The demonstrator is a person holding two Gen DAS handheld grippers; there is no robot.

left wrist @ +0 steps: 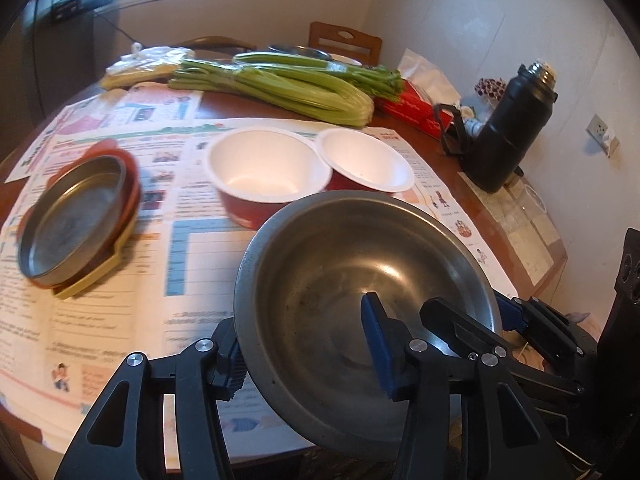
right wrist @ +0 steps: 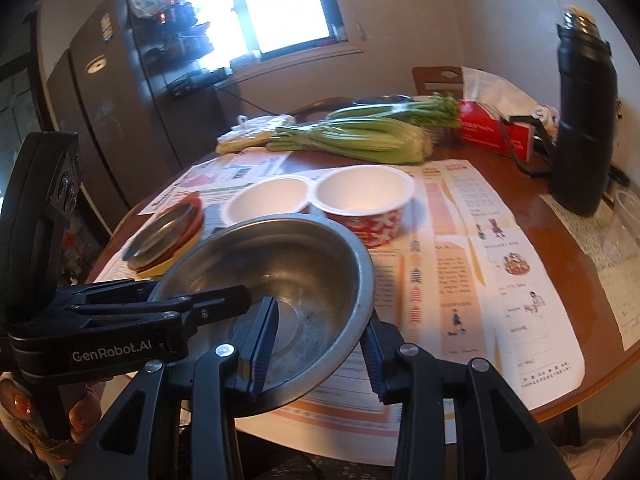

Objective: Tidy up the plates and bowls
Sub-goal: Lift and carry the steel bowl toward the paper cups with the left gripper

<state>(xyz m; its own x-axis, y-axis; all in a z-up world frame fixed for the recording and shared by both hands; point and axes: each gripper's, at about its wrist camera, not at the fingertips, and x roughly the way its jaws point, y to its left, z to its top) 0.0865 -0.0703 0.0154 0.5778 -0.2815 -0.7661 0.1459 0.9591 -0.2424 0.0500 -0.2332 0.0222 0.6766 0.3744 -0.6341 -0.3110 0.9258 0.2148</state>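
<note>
A steel bowl (left wrist: 340, 280) (right wrist: 288, 276) is held tilted above the table's near edge by both grippers. My left gripper (left wrist: 308, 364) is shut on its left rim, one finger inside and one outside. My right gripper (right wrist: 316, 348) is shut on its right rim the same way; it also shows in the left wrist view (left wrist: 500, 320). Two red paper bowls with white insides (left wrist: 264, 172) (left wrist: 366, 160) (right wrist: 268, 200) (right wrist: 364, 196) stand side by side beyond it. To the left a steel plate (left wrist: 72, 216) (right wrist: 160, 232) lies on stacked red and yellow plates.
Newspaper sheets (left wrist: 120, 280) (right wrist: 480, 272) cover the round wooden table (right wrist: 560, 216). Celery bunches (left wrist: 288, 84) (right wrist: 360, 132), a red tissue box (left wrist: 412, 108) (right wrist: 492, 128) and a black thermos (left wrist: 512, 124) (right wrist: 584, 120) stand at the back. A clear plastic cup (right wrist: 624, 224) sits at the right.
</note>
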